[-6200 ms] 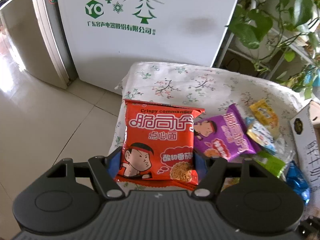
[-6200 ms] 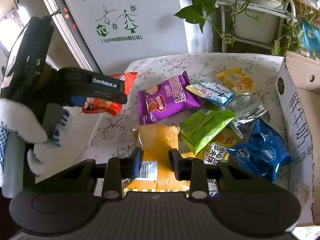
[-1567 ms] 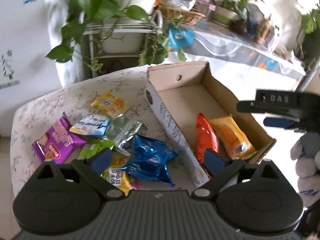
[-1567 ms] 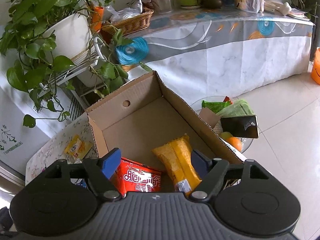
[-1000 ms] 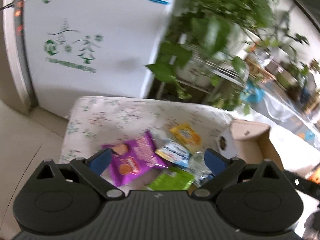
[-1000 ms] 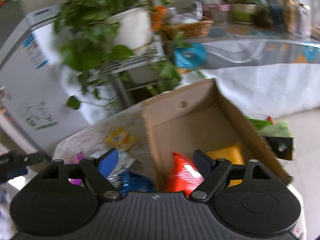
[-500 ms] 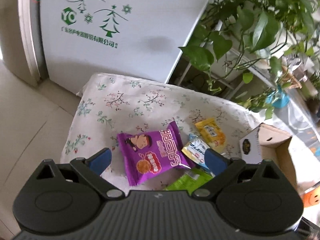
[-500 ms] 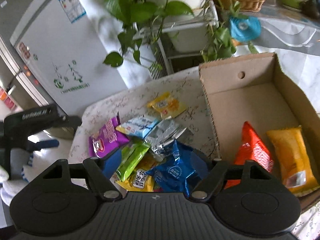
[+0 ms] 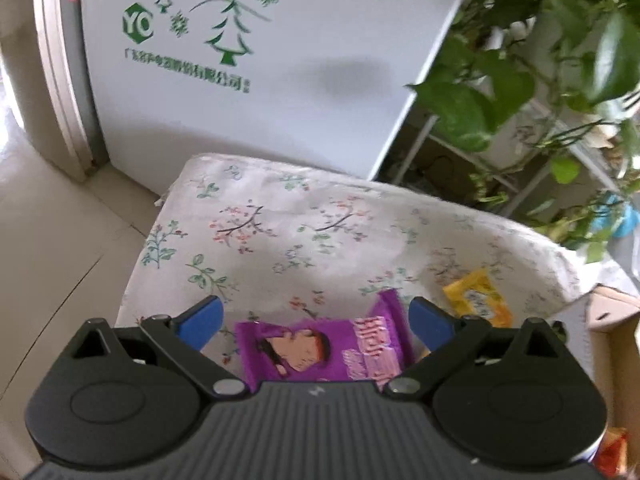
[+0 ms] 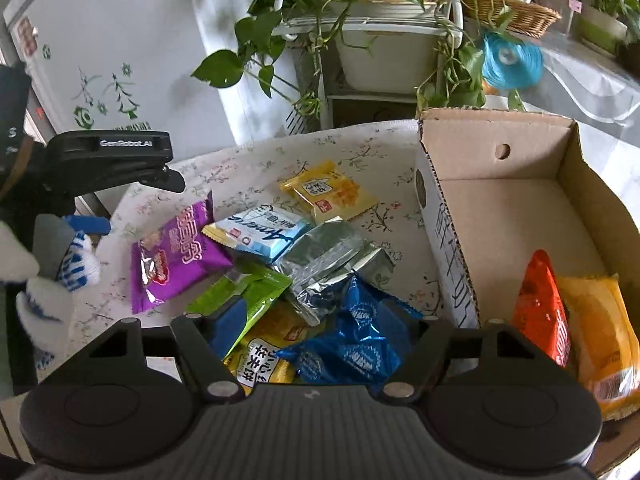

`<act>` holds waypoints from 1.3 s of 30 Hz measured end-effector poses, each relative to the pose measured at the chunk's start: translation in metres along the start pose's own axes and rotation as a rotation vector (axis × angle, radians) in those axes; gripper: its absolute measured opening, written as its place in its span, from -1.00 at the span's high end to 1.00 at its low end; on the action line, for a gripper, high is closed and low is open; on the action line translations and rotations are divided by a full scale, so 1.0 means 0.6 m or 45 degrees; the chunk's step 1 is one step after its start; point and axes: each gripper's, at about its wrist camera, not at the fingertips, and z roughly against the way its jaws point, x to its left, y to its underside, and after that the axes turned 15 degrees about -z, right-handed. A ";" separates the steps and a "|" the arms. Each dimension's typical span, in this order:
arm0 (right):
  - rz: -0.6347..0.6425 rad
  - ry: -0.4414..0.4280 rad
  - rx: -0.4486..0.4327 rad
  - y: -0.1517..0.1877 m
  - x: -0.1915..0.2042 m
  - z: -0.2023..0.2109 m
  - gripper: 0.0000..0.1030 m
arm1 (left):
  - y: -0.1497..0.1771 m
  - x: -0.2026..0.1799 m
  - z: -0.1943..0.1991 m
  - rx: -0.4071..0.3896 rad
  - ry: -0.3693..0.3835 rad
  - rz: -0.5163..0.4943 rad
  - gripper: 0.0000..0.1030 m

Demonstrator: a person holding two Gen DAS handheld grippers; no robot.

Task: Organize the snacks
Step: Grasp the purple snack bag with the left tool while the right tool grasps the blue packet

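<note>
Left gripper (image 9: 314,322) wide open, purple packet (image 9: 324,350) lying flat on the tablecloth directly btwn its fingers — lined up for a grab, I'd say. Right gripper (image 10: 320,320) also spread wide, empty, above blue packet (image 10: 352,344); cardboard box (image 10: 448,260) to its right w/ orange packet (image 10: 540,308) and yellow packet (image 10: 604,328) inside.

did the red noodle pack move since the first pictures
Yes. It was clamped in the left gripper over the floral table's left end; now the red pack stands in the cardboard box beside the orange pack.
</note>
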 end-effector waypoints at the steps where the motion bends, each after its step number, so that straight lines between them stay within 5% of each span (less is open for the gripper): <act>1: 0.009 0.000 0.012 0.001 0.002 -0.004 -0.53 | 0.003 0.000 -0.009 0.022 -0.017 -0.012 -0.91; 12: -0.049 -0.141 0.216 0.015 -0.007 -0.010 -0.53 | 0.043 0.021 -0.011 0.122 -0.084 -0.145 -0.98; 21: -0.008 -0.270 0.373 0.038 0.005 0.000 -0.53 | 0.071 0.026 0.012 0.248 0.063 -0.304 -0.92; 29: -0.007 -0.230 0.337 0.032 0.004 0.009 -0.59 | 0.058 0.008 0.054 -0.057 0.086 -0.600 -0.92; 39: -0.008 -0.185 0.357 0.038 0.000 -0.001 -0.72 | 0.063 -0.047 0.013 -0.076 0.166 -0.849 -0.92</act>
